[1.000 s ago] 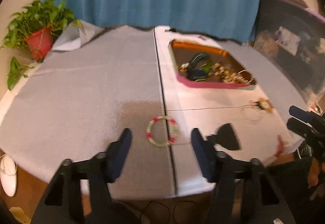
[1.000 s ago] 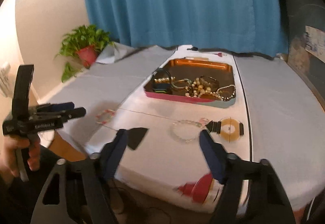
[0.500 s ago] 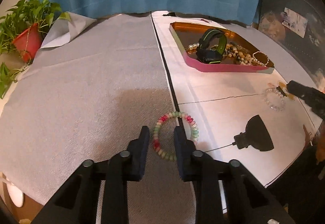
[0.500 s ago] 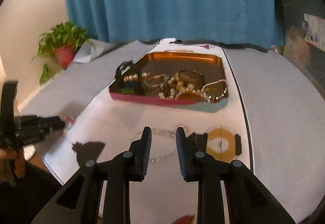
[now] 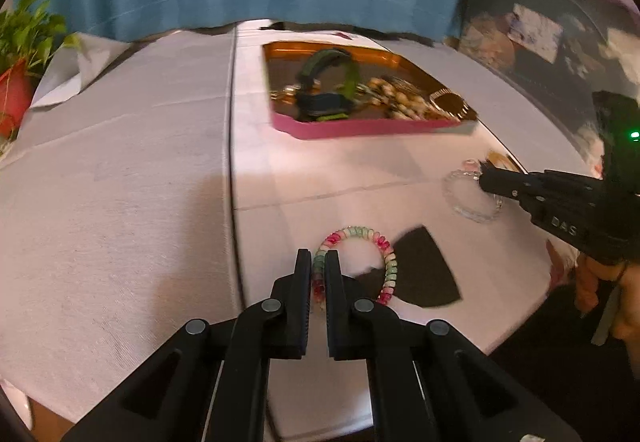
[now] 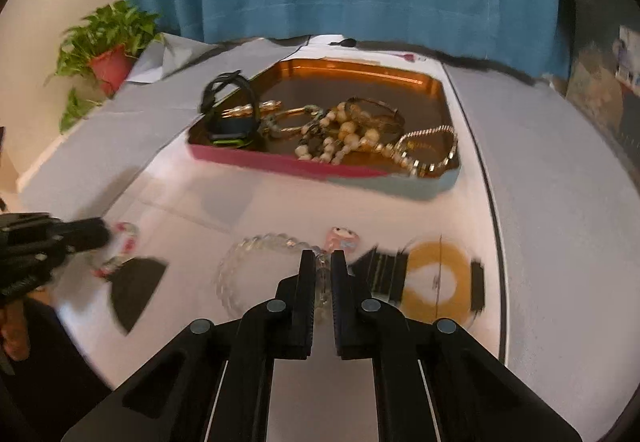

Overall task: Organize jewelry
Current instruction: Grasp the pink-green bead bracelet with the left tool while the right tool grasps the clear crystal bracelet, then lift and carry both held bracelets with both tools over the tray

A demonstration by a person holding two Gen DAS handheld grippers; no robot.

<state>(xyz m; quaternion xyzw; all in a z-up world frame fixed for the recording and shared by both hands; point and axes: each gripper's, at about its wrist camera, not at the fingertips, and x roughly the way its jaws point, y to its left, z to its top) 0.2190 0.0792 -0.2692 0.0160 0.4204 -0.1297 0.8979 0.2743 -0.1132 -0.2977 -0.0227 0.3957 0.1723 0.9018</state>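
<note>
Left gripper (image 5: 318,262): you're pinching the near-left rim of the bead bracelet (image 5: 362,262), jaws pressed onto it.
Bead bracelet: pink, green and white, lying on the white tabletop (image 5: 328,177), just right of the seam with the grey cloth (image 5: 120,177).
Right gripper (image 6: 323,262): you're pinching the clear bracelet (image 6: 256,274) at its right side, jaws closed on the beads.
Clear bracelet: sitting on the tabletop in front of the tray (image 6: 320,167), beside a yellow ring (image 6: 436,284).
Tray: holding a watch (image 6: 232,117) and beaded, gold pieces.
</note>
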